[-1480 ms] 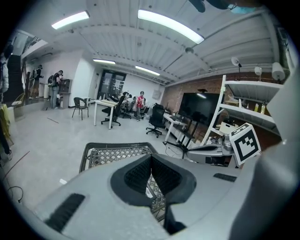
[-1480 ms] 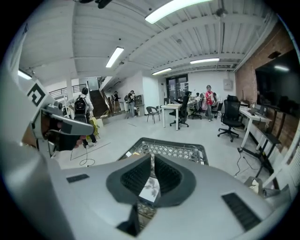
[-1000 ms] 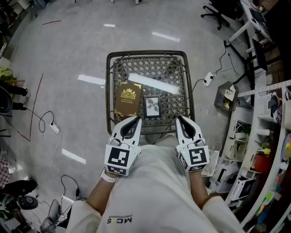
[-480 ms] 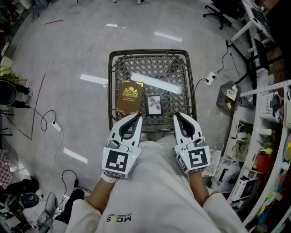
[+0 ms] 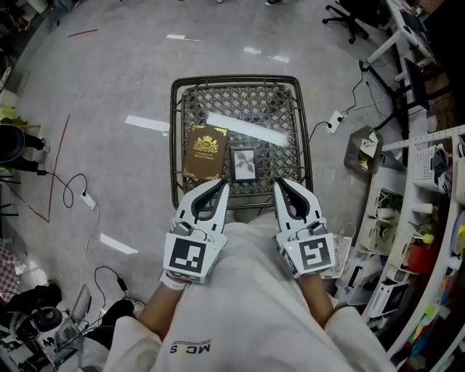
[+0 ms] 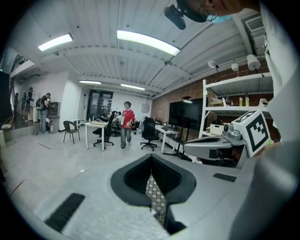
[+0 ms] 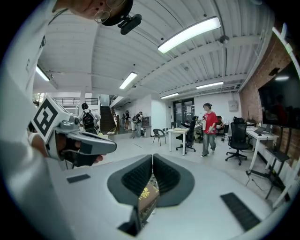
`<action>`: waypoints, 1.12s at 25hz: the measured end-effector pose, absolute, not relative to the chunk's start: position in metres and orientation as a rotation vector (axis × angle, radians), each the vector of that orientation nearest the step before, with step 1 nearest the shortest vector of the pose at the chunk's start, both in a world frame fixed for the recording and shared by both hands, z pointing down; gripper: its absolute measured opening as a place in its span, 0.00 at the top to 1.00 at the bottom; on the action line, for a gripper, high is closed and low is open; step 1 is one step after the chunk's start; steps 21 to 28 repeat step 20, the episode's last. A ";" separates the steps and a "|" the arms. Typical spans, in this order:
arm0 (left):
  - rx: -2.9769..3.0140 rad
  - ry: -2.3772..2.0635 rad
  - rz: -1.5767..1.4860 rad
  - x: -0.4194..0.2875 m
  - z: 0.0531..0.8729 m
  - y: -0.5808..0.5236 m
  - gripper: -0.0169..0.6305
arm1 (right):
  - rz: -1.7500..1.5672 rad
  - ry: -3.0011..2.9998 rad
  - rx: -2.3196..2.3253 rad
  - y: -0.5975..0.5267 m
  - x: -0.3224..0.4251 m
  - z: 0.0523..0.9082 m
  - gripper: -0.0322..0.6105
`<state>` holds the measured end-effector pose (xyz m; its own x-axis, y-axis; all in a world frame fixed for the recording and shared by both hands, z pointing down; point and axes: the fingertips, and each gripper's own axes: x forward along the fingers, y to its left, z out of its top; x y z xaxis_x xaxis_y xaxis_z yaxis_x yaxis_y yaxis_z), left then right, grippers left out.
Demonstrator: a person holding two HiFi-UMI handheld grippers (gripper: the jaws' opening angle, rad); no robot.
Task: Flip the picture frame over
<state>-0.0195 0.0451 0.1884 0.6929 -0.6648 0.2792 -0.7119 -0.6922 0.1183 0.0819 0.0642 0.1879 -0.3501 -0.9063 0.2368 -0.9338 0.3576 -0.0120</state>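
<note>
A small picture frame (image 5: 244,164) lies picture-side up on the metal mesh table (image 5: 236,102), with a brown book with a gold emblem (image 5: 205,152) just left of it. Both grippers hover at the table's near edge, short of the frame. The left gripper (image 5: 221,186) is shut and holds nothing; its tips (image 6: 151,157) meet over a slit of mesh. The right gripper (image 5: 278,183) has its jaws closing, tips together (image 7: 153,157) with nothing between them. The book (image 7: 146,194) shows through its gap. Each gripper view shows the other gripper at its side.
A bright strip of reflected light (image 5: 247,129) crosses the table top. White shelves (image 5: 436,182) and boxes stand at the right, an office chair (image 5: 349,18) at the back right, and cables (image 5: 76,196) lie on the floor at the left. A person (image 6: 126,124) stands far off.
Both grippers have risen slightly, and the right one has drifted a little toward the left. The frame and the book have not moved.
</note>
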 end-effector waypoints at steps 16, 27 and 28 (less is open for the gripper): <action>2.667 -1.104 0.307 -0.028 0.192 0.048 0.94 | 0.234 -2.420 1.678 0.065 0.076 0.191 0.92; 2.670 -1.091 0.314 -0.029 0.192 0.051 0.94 | 0.249 -2.416 1.679 0.067 0.073 0.191 0.92; 2.670 -1.091 0.314 -0.029 0.192 0.051 0.94 | 0.249 -2.416 1.679 0.067 0.073 0.191 0.92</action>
